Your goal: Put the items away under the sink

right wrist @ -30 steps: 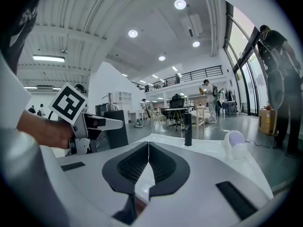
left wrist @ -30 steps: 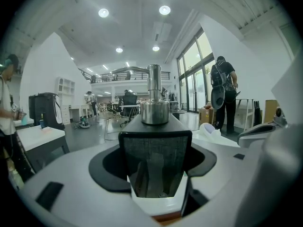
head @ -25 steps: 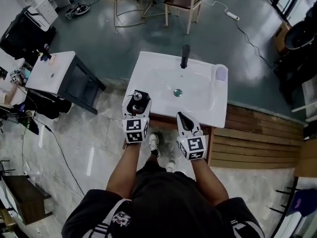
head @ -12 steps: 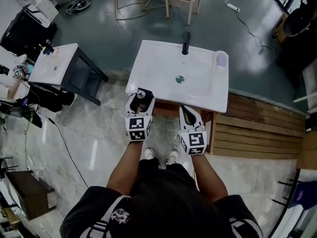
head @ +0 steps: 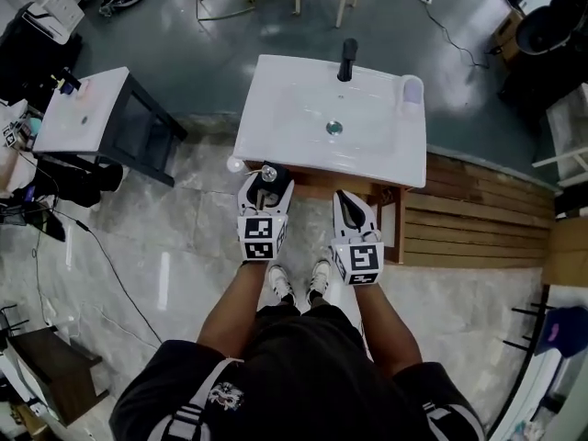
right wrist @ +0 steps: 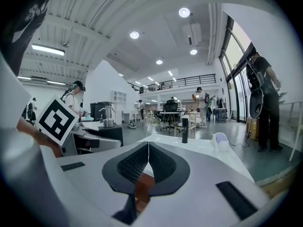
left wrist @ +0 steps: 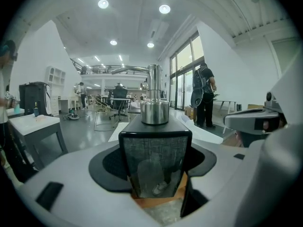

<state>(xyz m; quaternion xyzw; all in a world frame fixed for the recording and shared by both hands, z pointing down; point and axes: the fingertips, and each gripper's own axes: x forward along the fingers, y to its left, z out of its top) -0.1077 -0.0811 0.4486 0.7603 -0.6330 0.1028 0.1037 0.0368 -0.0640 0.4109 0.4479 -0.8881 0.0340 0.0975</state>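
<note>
L side: side table point(head: 83, 122) w/ white top, well apart from the sink point(head: 276, 145), not part of the job as far as we see. L gripper point(head: 265, 189) has its jaws wide, pads pressed on both sides of a dark square pump bottle point(left wrist: 154, 150) w/ silver top. Bottle is upright, in the air just off the sink's front edge near the front-left corner, not yet under it. Wood cabinet point(head: 393, 232) sits below the sink; can't tell if its door's open. R gripper point(right wrist: 148, 160) has its jaws fully together, nothing in them, off the front edge right of centre. Black faucet point(head: 346, 60) at back edge, lilac cup point(head: 412, 88) at back-right corner.

Risks, our guess: bottle sides look smooth, so it may slip or tilt going down. Tall pump top may knock the sink's front edge if we go in too high. If the door's shut, R gripper must open its jaws first.
</note>
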